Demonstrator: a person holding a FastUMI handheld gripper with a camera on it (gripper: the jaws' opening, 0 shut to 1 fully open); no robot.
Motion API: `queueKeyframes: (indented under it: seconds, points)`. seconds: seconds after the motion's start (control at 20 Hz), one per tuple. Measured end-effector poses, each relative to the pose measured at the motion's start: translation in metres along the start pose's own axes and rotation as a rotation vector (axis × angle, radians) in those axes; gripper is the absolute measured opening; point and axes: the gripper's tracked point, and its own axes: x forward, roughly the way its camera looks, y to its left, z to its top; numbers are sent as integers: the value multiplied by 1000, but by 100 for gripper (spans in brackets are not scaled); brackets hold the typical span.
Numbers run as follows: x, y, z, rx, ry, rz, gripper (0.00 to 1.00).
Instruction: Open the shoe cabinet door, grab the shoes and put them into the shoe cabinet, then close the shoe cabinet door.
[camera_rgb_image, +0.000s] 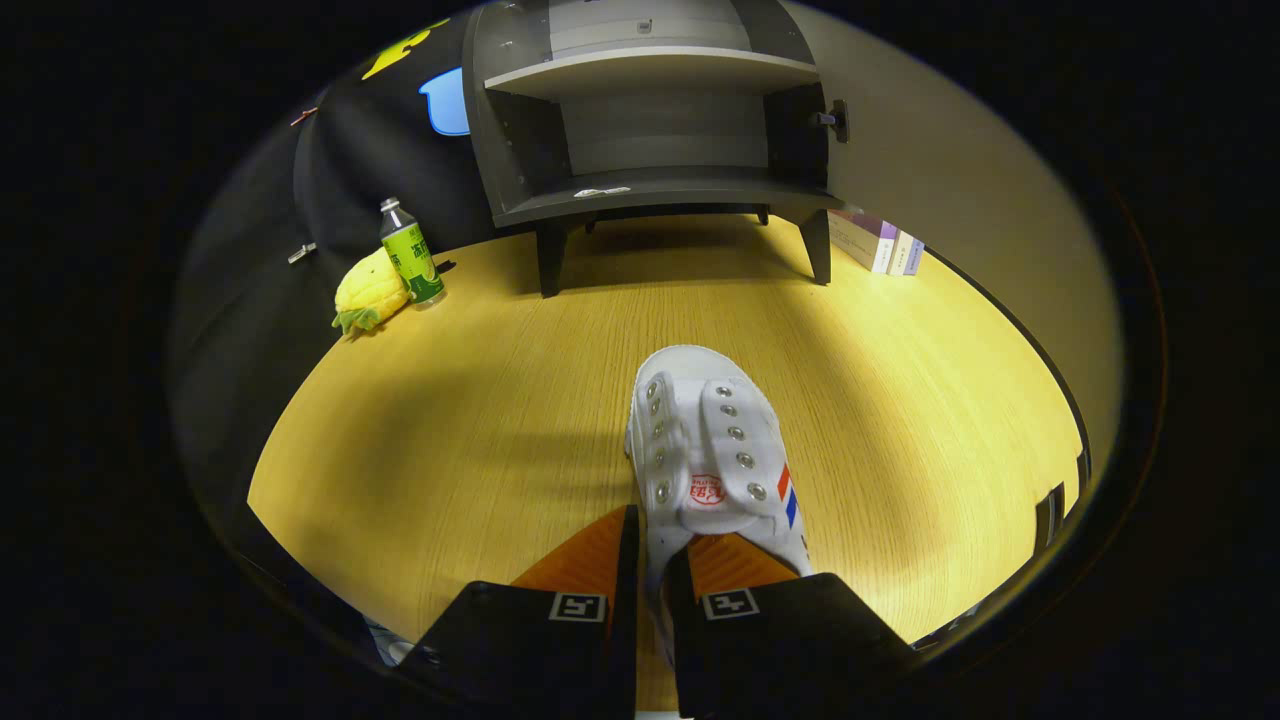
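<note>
gripper (655, 545): fingers drawn in narrow, pinching the near left side wall of the white sneaker, one finger outside it and one down inside the opening

white sneaker (712, 450): caught between the fingers at its near end, toe aimed away toward the shoe cabinet; metal eyelets, no laces, a red logo on the tongue, red and blue stripes on its right side. Can't tell if the sole sits on the table or is lifted off it

wooden table (480, 420): light wood grain, spreads all round the sneaker

shoe cabinet (655, 120): dark grey, well beyond the sneaker's toe, standing on short legs with its door swung open to the right, two shelves showing

green bottle (410, 252): upright, left of the cabinet's legs

toy pineapple (370, 292): lying right next to the bottle, on the side away from the cabinet

books (880, 243): small stack just right of the cabinet, by the wall
</note>
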Motion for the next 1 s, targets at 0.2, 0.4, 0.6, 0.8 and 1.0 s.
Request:
queueKeyframes:
  seconds: [0.2, 0.4, 0.6, 0.8, 1.0]
  points:
    - [9, 3, 5, -9, -25, 9, 20]
    - [14, -2, 13, 18, -83, 11, 18]
    - [19, -5, 12, 24, -101, -3, 19]
    - [22, -3, 11, -3, -83, -15, 19]
    - [8, -9, 16, 31, -105, -18, 19]
